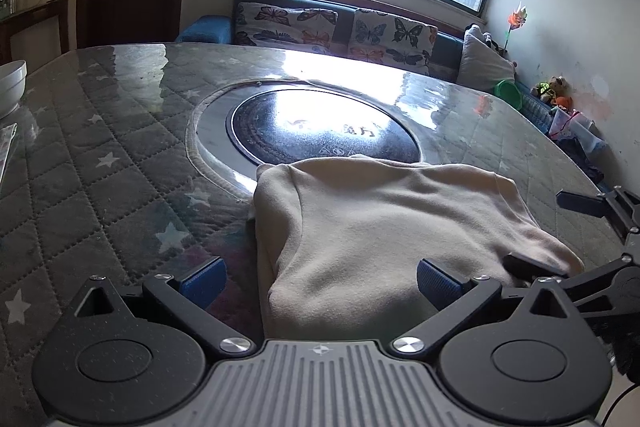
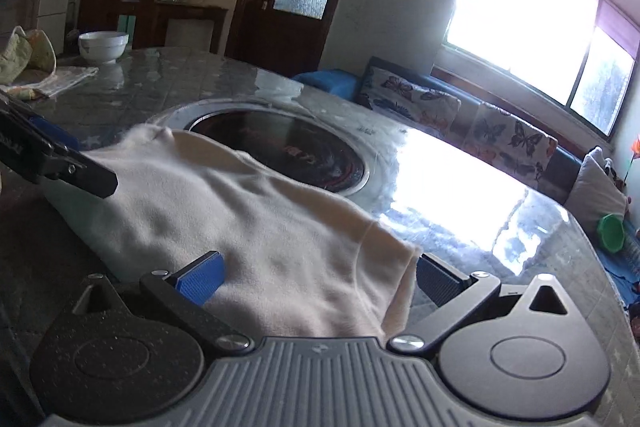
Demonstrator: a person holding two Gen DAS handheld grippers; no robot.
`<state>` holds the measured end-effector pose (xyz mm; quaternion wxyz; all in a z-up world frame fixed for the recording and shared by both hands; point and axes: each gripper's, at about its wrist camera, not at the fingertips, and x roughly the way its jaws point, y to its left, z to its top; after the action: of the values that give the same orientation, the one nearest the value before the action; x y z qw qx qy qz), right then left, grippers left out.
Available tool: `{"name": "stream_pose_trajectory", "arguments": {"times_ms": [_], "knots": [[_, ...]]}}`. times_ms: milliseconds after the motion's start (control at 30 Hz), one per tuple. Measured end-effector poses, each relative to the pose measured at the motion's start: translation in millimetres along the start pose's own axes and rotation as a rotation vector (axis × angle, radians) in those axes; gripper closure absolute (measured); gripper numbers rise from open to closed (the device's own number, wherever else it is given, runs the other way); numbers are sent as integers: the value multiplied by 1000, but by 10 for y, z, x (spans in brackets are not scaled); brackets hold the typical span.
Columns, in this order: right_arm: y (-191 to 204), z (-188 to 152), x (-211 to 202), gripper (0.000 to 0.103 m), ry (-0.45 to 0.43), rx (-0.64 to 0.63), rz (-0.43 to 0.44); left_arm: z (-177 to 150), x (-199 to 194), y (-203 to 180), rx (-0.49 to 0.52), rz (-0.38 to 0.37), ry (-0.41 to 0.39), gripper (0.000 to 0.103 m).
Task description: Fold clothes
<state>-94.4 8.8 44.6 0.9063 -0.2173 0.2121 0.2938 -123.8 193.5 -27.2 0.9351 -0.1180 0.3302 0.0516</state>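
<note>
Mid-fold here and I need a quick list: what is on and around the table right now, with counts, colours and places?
garment: one, cream, folded, near edge of the table, reaching the round plate.
table: one, grey quilted star-pattern cover under a glossy top.
round plate: one, black with a metal ring, set in the table's middle.
bowl: one, white, far end of the table.
cushions: two, butterfly print, on the bench under the window.
pillow: one, grey, at the bench's end.
green container: one, beyond the table.
left tool: open, astride the garment's near left corner.
right tool: open, astride its near right corner.
</note>
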Motion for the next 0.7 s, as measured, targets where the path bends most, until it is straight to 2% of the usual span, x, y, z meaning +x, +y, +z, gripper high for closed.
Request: {"name": "stream_pose_trajectory", "arguments": {"times_ms": [133,300,533,700], "knots": [[-64,-35,-90,0,4,-27,-39,-1,-1,5,0,1,-2,0],[-66,-178,-52,0,23,2,-23,-20,34,-3,-2,1,11,0],[-158,-124,-158,0,6,6,-38,-3,-20,20,-4,4,-1,0],[-186,-208,-95,0,56,8,-37,-22,4,85,-23,25,14,0]]}}
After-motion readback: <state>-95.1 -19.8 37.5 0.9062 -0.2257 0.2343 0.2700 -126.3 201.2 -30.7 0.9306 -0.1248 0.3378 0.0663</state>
